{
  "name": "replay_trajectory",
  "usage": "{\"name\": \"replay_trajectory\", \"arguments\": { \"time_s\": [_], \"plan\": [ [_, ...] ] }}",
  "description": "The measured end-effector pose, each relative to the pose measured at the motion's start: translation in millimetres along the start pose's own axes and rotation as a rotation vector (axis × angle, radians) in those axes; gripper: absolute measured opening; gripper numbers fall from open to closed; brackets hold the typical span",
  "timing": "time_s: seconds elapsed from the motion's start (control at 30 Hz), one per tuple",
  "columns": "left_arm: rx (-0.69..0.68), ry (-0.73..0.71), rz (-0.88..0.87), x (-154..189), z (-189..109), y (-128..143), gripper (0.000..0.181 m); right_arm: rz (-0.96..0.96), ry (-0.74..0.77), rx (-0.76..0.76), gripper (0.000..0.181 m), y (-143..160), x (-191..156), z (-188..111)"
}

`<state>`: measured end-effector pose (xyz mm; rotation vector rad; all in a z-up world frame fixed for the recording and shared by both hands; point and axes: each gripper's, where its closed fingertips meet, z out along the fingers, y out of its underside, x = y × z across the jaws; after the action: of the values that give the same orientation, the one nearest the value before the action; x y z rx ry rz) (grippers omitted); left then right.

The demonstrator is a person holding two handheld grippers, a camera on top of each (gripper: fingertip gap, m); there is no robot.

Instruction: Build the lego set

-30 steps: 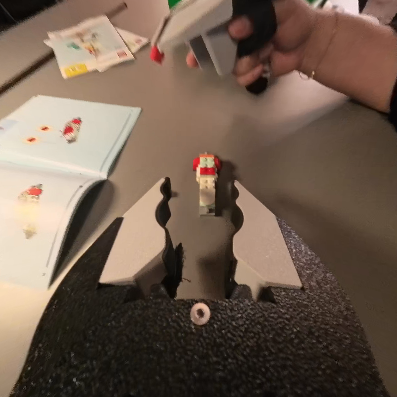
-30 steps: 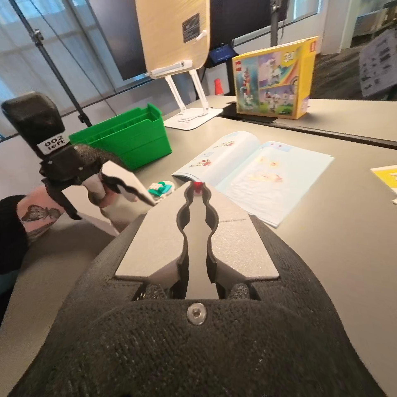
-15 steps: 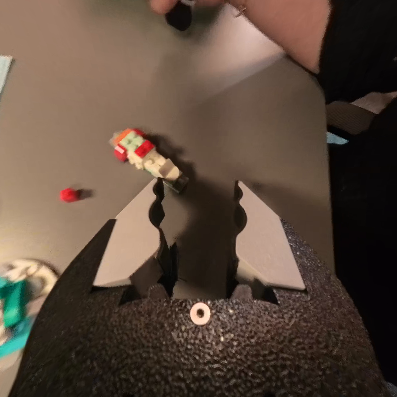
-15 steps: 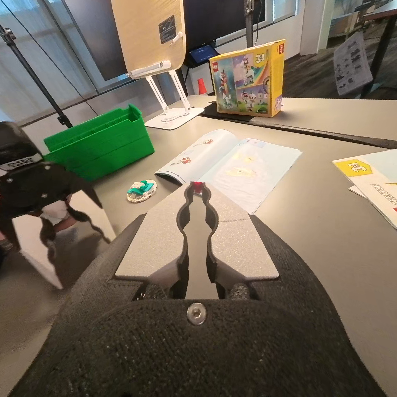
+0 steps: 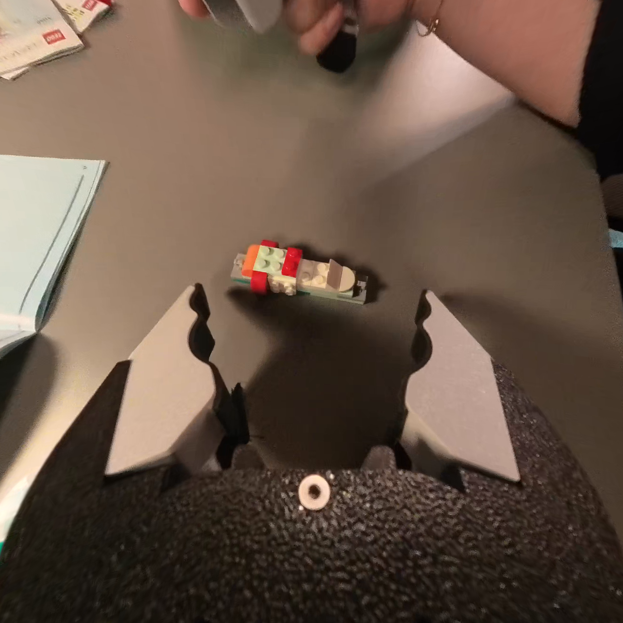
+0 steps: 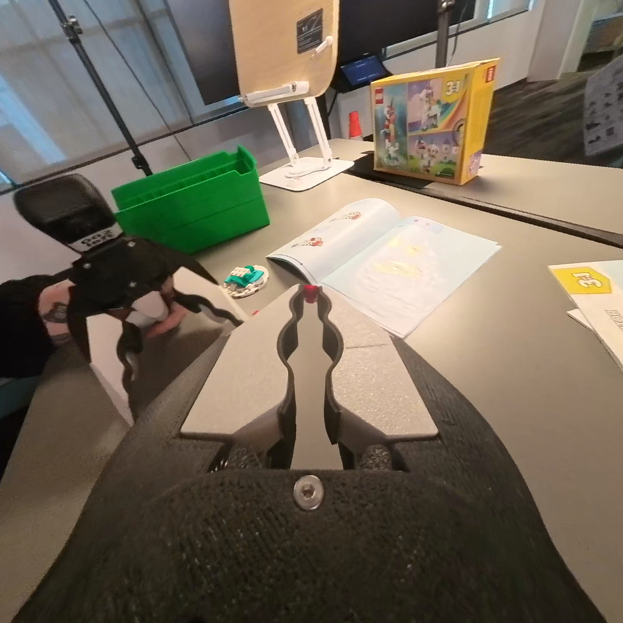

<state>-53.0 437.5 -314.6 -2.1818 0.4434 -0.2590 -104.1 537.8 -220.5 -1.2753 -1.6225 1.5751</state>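
Observation:
A small lego model (image 5: 296, 273) of red, pale green, orange and tan bricks lies crosswise on the grey table (image 5: 337, 151). My left gripper (image 5: 310, 291) is open wide and empty, its fingertips just short of the model on either side. It also shows in the right wrist view (image 6: 135, 286), low over the table at the left. My right gripper (image 6: 308, 290) is shut on a small red piece (image 6: 310, 292) at its tips and is held above the table. Its body and the hand holding it show at the top of the left wrist view (image 5: 256, 13).
An open instruction booklet (image 6: 387, 263) lies ahead, with a white and teal sub-build (image 6: 246, 276) beside it. A green bin (image 6: 192, 205), a white stand with a wooden board (image 6: 290, 101) and the yellow set box (image 6: 435, 124) stand farther back. Leaflets (image 6: 590, 303) lie at the right.
My left gripper has swung back over the model and opened wider; the model has turned and now lies crosswise before its tips. My right gripper still holds the red piece.

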Motion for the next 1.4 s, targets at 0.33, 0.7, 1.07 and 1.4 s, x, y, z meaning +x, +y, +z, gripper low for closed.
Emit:
{"name": "replay_trajectory", "arguments": {
  "time_s": [0.33,0.7,1.07,1.4],
  "plan": [
    [0.048,-0.007,0.052,-7.7,0.3,-9.4,0.097,-0.228,-0.383,-0.205,0.006,38.8,-75.7,-1.4],
    [0.036,-0.008,0.075,-7.5,0.9,-7.3,0.099,-0.370,-0.357,-0.523,0.006,103.6,-66.4,-5.1],
    [0.096,-0.013,0.045,-7.1,-7.1,-12.8,0.096,-0.400,-0.360,-0.554,0.006,111.3,-68.5,-2.9],
    [0.107,0.003,0.030,-3.1,-7.2,-14.6,0.099,-0.415,-0.328,-0.571,0.010,113.1,-65.1,-2.1]
  ]
}}
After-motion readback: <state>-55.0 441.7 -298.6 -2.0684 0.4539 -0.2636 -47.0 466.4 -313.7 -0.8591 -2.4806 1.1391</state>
